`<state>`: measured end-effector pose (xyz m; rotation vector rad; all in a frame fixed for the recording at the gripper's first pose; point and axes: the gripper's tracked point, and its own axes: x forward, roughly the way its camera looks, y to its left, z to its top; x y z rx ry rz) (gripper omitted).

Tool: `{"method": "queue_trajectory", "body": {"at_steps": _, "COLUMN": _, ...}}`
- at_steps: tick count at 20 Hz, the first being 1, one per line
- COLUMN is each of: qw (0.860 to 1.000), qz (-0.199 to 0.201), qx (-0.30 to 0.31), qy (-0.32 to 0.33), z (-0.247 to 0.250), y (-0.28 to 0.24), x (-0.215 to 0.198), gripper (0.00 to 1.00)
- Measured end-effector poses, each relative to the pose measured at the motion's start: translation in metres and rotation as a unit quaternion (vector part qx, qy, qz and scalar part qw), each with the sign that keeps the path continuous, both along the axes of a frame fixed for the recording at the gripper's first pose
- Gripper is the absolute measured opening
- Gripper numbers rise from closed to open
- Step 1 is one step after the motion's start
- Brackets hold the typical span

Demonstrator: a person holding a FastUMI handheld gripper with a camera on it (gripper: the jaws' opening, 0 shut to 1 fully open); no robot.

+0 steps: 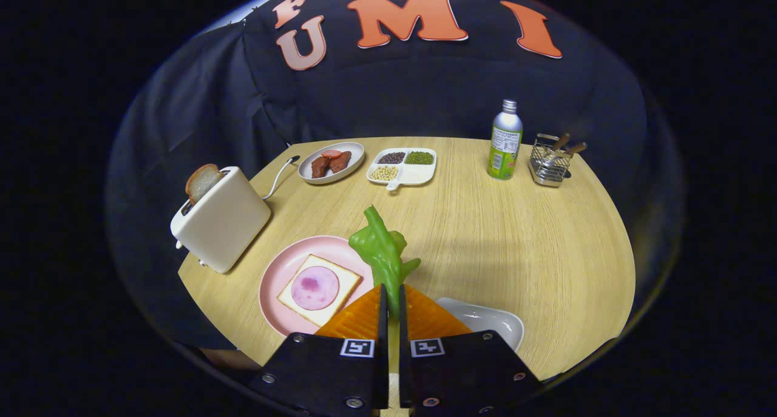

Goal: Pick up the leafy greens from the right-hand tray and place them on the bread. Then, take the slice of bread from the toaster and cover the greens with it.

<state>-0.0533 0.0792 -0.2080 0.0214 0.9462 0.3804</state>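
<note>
1. Gripper (391,298) pinching the leafy greens (383,256); both fingers pressed onto the lower stem, nearly closed around it; greens standing up ahead of the fingertips, lifted above the table (485,235).
2. Taking the pink plate (276,277) as landmark: on it, a slice of bread (343,283) topped with a round slice of ham (314,288); greens held just beside the plate's right rim, apart from the bread, not yet laid on it.
3. Left of the plate and a little farther back, near the table's edge: a white toaster (221,220) with a second bread slice (202,181) poking out of its slot; cord (279,174) trailing from behind it.
4. Right of the plate, close under the fingers: a white tray (491,320), partly hidden.
5. Beyond the plate, toward the booth wall: an oval dish (355,156) with reddish-brown pieces of meat; beside that, a divided tray (419,173) holding dark, green and pale beans in separate compartments.
6. Far right of the plate, well apart: an upright bottle (505,141) with a green base; next to it, a wire caddy (549,162) holding utensils with wooden handles.
</note>
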Motion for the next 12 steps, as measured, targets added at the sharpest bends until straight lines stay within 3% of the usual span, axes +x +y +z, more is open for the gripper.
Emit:
{"method": "queue_trajectory", "body": {"at_steps": 7, "qw": 0.999, "qz": 0.054, "qx": 0.003, "qy": -0.001, "z": -0.004, "y": 0.05, "x": 0.003, "gripper": 0.08}}
{"method": "queue_trajectory", "body": {"at_steps": 12, "qw": 0.997, "qz": 0.07, "qx": -0.011, "qy": -0.004, "z": -0.019, "y": 0.068, "x": 0.009, "gripper": 0.08}}
